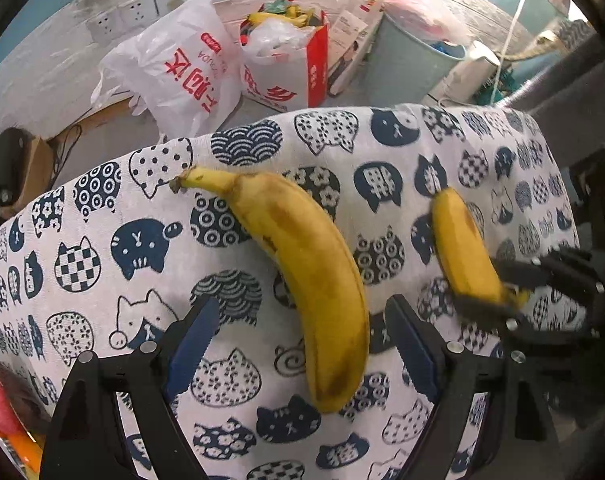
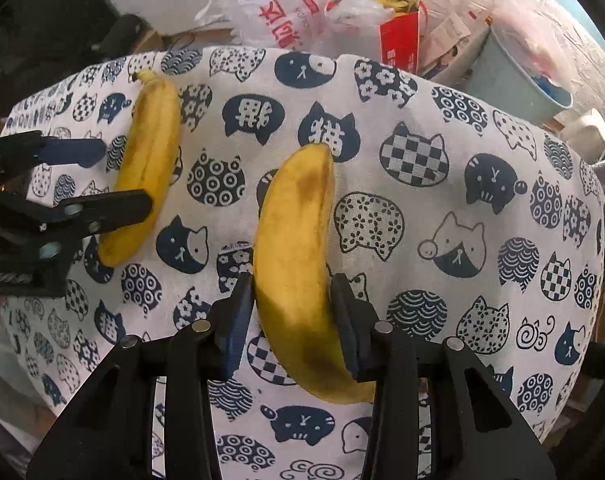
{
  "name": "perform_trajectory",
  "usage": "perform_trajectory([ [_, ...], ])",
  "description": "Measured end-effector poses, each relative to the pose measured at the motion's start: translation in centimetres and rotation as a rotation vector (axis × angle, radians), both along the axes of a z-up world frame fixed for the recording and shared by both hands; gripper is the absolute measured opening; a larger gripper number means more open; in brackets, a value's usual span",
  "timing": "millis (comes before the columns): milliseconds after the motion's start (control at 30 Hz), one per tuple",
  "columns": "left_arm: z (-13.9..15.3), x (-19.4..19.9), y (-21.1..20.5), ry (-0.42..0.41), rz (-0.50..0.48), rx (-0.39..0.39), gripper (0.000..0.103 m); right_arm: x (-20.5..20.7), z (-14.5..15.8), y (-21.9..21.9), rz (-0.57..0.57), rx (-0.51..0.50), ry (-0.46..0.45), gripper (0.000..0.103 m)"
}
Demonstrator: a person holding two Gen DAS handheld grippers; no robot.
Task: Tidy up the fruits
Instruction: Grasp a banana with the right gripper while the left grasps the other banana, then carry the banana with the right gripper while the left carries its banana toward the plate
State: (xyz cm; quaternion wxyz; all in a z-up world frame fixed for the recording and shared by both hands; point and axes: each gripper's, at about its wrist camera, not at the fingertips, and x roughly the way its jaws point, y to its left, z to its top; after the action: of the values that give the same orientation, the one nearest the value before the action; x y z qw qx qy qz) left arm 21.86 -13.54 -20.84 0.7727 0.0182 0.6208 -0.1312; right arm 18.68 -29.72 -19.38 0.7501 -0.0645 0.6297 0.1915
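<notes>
My right gripper (image 2: 292, 312) jaws squeeze a banana (image 2: 294, 264) standing up-down mid-picture on the tabletop (image 2: 442, 208); my left gripper (image 1: 302, 340) jaws gape around the long banana (image 1: 302, 280), stem upper left

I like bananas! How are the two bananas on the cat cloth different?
The left banana lies loose between the open left gripper; the right banana is squeezed by the shut right gripper. The left banana's stem shows; the right banana's stem end is hidden. Both are yellow with brown marks.
</notes>
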Motion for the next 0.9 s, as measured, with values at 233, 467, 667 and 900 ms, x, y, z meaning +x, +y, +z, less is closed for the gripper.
perform_trajectory([
  [233, -0.8, 1.4, -0.2, -0.009, 0.045, 0.007, 0.086, 0.3, 0.5, 0.2, -0.019, 0.014, -0.032, 0.038],
  [467, -1.1, 1.5, -0.1, -0.031, 0.046, -0.006, 0.086, -0.2, -1.1, 0.4, 0.003, -0.030, -0.028, 0.038],
  [667, -1.1, 0.6, -0.8, -0.063, 0.016, 0.038, 0.072, -0.8, -1.0, 1.0, 0.011, -0.060, -0.080, 0.042],
  [900, -0.6, -0.2, -1.8, -0.067, -0.016, 0.008, 0.043, -1.2, -0.7, 1.3, 0.004, -0.071, -0.095, 0.037],
])
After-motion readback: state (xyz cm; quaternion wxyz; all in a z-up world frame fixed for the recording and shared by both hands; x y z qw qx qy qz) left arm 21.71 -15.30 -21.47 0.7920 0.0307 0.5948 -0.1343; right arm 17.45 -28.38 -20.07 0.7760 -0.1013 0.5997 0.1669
